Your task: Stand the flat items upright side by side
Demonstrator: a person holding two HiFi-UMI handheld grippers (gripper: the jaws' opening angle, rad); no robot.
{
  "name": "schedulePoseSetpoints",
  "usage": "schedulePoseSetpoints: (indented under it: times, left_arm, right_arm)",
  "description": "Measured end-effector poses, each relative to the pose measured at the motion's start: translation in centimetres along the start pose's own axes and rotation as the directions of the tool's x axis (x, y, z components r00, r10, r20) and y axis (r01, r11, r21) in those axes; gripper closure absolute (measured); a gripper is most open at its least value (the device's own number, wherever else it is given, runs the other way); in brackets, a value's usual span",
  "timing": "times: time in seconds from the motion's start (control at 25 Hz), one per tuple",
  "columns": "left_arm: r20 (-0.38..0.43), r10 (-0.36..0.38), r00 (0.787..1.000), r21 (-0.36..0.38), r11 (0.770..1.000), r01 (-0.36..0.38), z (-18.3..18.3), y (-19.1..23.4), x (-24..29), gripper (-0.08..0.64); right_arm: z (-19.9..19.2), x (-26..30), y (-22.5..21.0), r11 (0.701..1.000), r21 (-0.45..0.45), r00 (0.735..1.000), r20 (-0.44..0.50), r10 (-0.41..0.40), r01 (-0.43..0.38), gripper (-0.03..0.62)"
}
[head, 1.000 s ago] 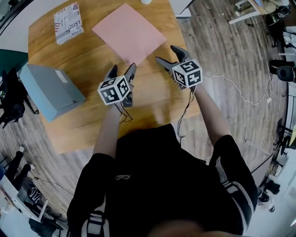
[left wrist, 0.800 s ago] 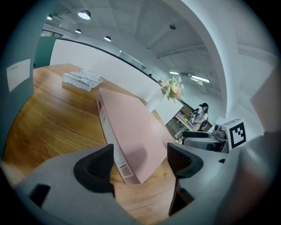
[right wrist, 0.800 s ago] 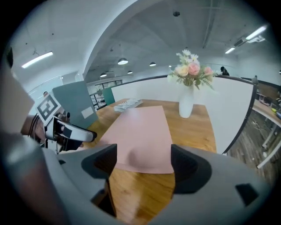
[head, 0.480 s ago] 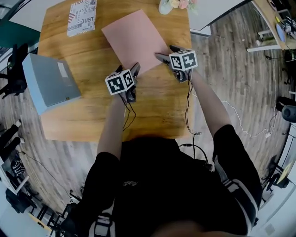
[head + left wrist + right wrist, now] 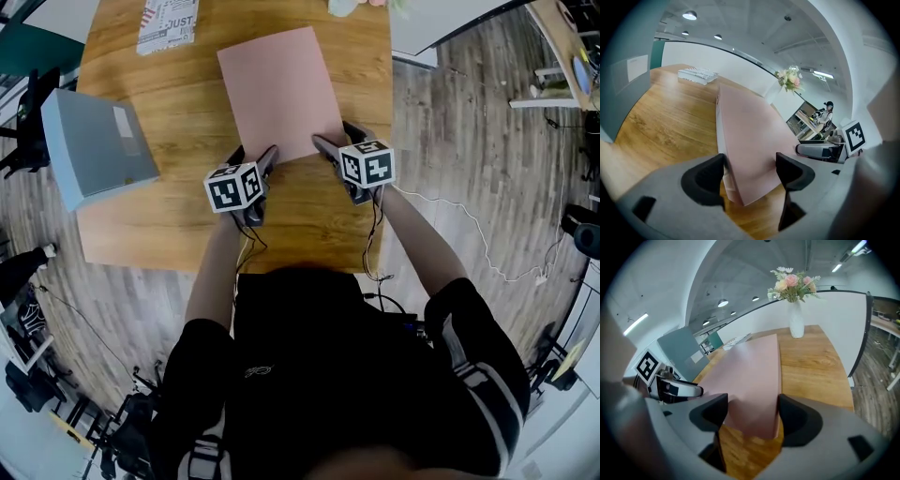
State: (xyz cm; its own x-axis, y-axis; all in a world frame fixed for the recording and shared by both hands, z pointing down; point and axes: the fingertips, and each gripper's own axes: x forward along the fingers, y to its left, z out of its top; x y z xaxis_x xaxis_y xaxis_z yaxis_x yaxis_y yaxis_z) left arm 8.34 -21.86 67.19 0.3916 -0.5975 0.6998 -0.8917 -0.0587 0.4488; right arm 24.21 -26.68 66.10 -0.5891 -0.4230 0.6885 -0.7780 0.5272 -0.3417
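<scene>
Desk (image 5: pixel 187 220) of warm wood seen from above, with a thin pink book (image 5: pixel 281 89) lying flat near its middle, cover up, long side running away from the person. Left claw (image 5: pixel 253 151) lowered at the book's near left corner, right claw (image 5: pixel 334 136) at the near right corner, each on a bare forearm and topped with a black-and-white marker cube (image 5: pixel 232 187). From the left gripper view: jaws apart after just narrowing, near corner of the book between them with white page edges showing, one pad close beside the spine side, the other over the cover, no clear pressing. From the right gripper view: jaws likewise apart after just narrowing, straddling the other near corner, with bare wood visible below the book's edge and no firm contact evident. Book not yet upright, resting fully on the desk. Grey box (image 5: pixel 98 145) at the desk's left edge, well apart from the book. Printed booklet (image 5: pixel 167 23) flat at the far left corner. Vase of flowers (image 5: pixel 795 310) at the far edge beyond the book.
</scene>
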Motion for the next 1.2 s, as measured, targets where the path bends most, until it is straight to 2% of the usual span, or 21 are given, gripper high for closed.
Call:
schedulePoseSetpoints:
  times: [0.2, 0.28, 0.36, 0.44, 0.6, 0.72, 0.88, 0.96, 1.2]
  left_arm:
    - [-0.085, -0.013, 0.996, 0.008, 1.000, 0.013, -5.6, -0.5, -3.9, 0.204]
    - [-0.118, -0.033, 0.993, 0.004, 0.999, 0.034, -7.5, -0.6, -5.3, 0.195]
    - [-0.132, -0.064, 0.989, -0.012, 0.998, 0.063, -7.9, -0.4, -6.1, 0.184]
    - [-0.109, -0.072, 0.991, -0.015, 0.997, 0.071, -6.3, 0.4, -6.1, 0.172]
    - [-0.052, -0.064, 0.997, 0.042, 0.997, 0.066, -0.8, 2.4, -4.2, 0.161]
    - [-0.063, -0.077, 0.995, 0.063, 0.995, 0.081, 1.7, 3.0, -2.2, 0.161]
    - [-0.101, -0.089, 0.991, 0.066, 0.993, 0.096, 2.2, 3.2, -0.1, 0.161]
    - [-0.101, -0.085, 0.991, 0.064, 0.994, 0.092, 2.2, 3.1, 0.2, 0.161]
    - [-0.059, -0.070, 0.996, 0.126, 0.989, 0.077, 2.3, 2.7, 0.0, 0.164]
  right_arm:
    - [-5.4, -3.3, 3.6, 0.998, 0.057, 1.000, -0.022, 0.000, 0.001, 0.252]
    - [-7.4, -4.4, 4.9, 0.998, 0.058, 0.998, -0.054, 0.037, -0.034, 0.250]
    - [-8.2, -4.9, 5.1, 0.995, 0.047, 0.993, -0.085, 0.087, -0.084, 0.233]
    - [-7.0, -4.8, 3.8, 0.994, 0.036, 0.990, -0.084, 0.110, -0.107, 0.229]
    - [-1.3, -2.6, 1.2, 0.990, 0.027, 0.989, -0.039, 0.141, -0.140, 0.215]
    - [1.2, 0.2, 0.8, 0.982, 0.062, 0.982, -0.050, 0.181, -0.178, 0.202]
    - [1.1, 2.9, 1.1, 0.978, 0.058, 0.972, -0.111, 0.206, -0.201, 0.206]
    - [1.1, 3.1, 1.4, 0.978, 0.040, 0.972, -0.118, 0.206, -0.202, 0.232]
    - [1.6, 2.5, 2.1, 0.988, -0.021, 0.988, -0.028, 0.154, -0.155, 0.242]
